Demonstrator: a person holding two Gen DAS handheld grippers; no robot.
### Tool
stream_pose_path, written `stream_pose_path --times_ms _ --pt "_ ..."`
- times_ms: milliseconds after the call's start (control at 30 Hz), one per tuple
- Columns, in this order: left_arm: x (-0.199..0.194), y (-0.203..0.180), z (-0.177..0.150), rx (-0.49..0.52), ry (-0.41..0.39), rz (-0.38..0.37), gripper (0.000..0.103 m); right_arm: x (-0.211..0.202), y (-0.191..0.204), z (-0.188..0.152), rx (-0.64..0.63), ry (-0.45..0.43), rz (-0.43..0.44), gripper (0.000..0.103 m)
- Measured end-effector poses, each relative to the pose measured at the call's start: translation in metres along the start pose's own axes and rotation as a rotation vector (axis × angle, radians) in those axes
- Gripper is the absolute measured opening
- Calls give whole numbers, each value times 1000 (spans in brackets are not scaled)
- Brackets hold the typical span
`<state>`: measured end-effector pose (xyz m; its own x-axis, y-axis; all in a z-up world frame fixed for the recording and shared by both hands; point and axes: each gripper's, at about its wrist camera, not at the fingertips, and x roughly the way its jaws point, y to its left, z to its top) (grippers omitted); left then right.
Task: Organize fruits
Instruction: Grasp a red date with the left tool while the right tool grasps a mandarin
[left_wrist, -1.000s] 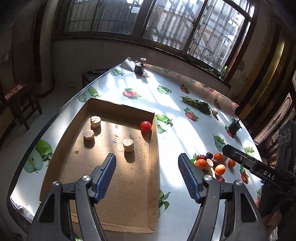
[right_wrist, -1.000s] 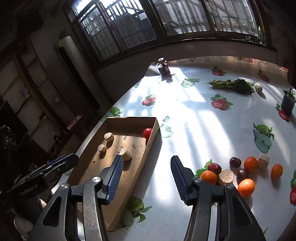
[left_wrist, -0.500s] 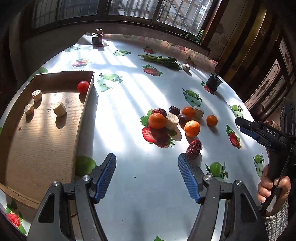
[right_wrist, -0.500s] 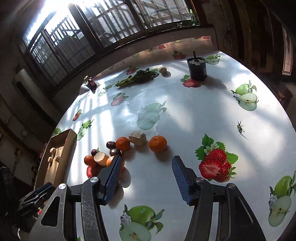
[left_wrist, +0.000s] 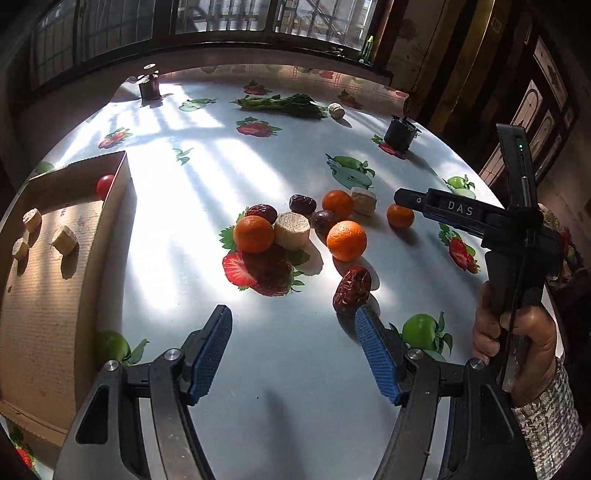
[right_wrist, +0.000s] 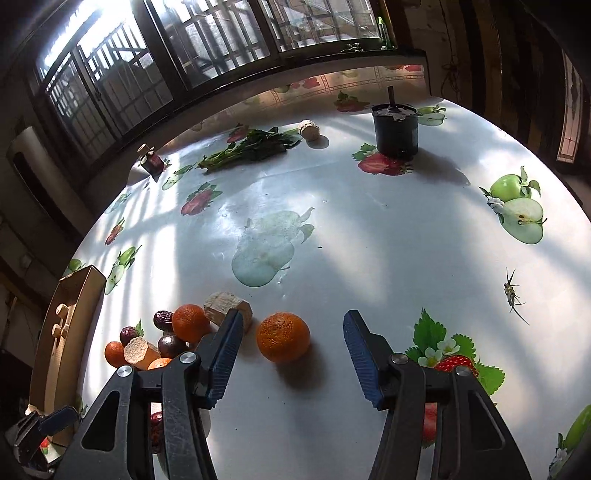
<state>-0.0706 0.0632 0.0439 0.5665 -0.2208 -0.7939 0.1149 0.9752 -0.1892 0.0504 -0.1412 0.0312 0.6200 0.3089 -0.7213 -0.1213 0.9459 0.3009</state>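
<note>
A cluster of fruit lies mid-table: several oranges (left_wrist: 346, 240), dark dates and plums (left_wrist: 302, 204), and tan cork-like chunks (left_wrist: 291, 229). A wrinkled red date (left_wrist: 352, 285) lies just beyond my right fingertip in the left wrist view. My left gripper (left_wrist: 293, 338) is open and empty above the table, short of the cluster. My right gripper (right_wrist: 291, 341) is open, with a lone orange (right_wrist: 283, 336) between its fingers, nearer the left one. A cardboard tray (left_wrist: 44, 295) at left holds a red tomato (left_wrist: 105, 185) and three tan chunks (left_wrist: 65, 238).
Leafy greens (left_wrist: 284, 105) and a cork (left_wrist: 336, 110) lie at the far side. A black pot (right_wrist: 395, 128) stands far right, a small dark bottle (left_wrist: 149, 85) far left. The tablecloth carries printed fruit. The right gripper's body (left_wrist: 517, 229) and hand show at the right.
Both grippers swung from the tray toward the fruit cluster. The right gripper has come down close to the lone orange, which now sits between its fingers.
</note>
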Motion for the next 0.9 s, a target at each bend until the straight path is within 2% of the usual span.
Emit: stream_pose_path --times_ms 367,467,667,700,767,833,867,900 --pt "39 -29 8 42 21 -79 68 14 -3 -3 -1 33 13 60" --pt "48 -33 8 44 31 -83 63 17 -2 -4 -2 42 12 60" --pt "55 -38 8 38 23 -68 63 18 4 -5 -35 43 -8 60" --pt "56 -38 8 38 20 -58 61 18 5 -6 -40 43 -12 60" --pt "57 -39 9 44 11 -13 49 17 7 -7 -52 42 -31 60" --pt "59 -38 10 51 1 27 30 17 9 -9 -66 40 -52 59" --pt "59 -37 11 50 -3 44 25 17 10 -10 -75 38 -66 58" --pt "59 -36 12 47 -6 44 25 18 12 -10 -86 37 -79 55"
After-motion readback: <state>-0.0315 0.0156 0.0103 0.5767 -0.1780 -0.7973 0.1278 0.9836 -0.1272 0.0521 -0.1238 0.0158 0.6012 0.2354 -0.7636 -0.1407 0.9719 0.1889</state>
